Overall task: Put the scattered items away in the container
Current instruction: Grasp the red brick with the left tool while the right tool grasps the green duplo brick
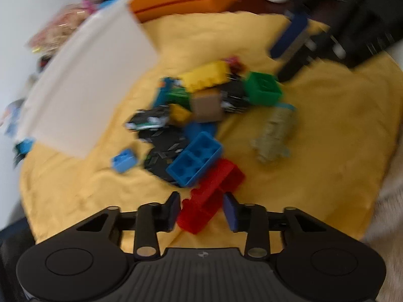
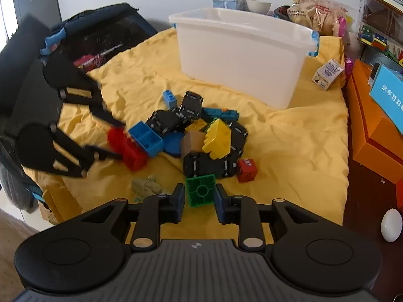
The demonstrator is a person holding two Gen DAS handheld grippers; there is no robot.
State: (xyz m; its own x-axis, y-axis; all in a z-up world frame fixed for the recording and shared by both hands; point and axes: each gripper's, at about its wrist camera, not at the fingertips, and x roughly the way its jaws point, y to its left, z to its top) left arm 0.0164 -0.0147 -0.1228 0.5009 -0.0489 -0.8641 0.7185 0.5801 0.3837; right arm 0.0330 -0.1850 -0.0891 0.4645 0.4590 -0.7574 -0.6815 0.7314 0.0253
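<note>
A pile of toy blocks and black track pieces lies on a yellow cloth [image 2: 289,146]. My left gripper [image 1: 201,210] has its pads on both sides of a red block [image 1: 210,196]; in the right wrist view the same gripper [image 2: 115,141] is at the red block [image 2: 126,148]. My right gripper [image 2: 199,201] closes around a green block [image 2: 200,190], its pads against both sides. The white tub [image 2: 241,52] stands behind the pile; it also shows in the left wrist view [image 1: 85,83]. A blue block [image 2: 146,138], yellow block [image 2: 217,138] and brown cube [image 2: 192,141] lie in the pile.
An olive toy figure [image 2: 146,186] lies left of the green block. A small red cube [image 2: 246,170] and a milk-carton toy [image 2: 327,73] sit on the cloth. Orange boxes [image 2: 372,130] stand right, a black bag [image 2: 100,37] behind left. A white egg-shaped object [image 2: 390,224] lies on the floor.
</note>
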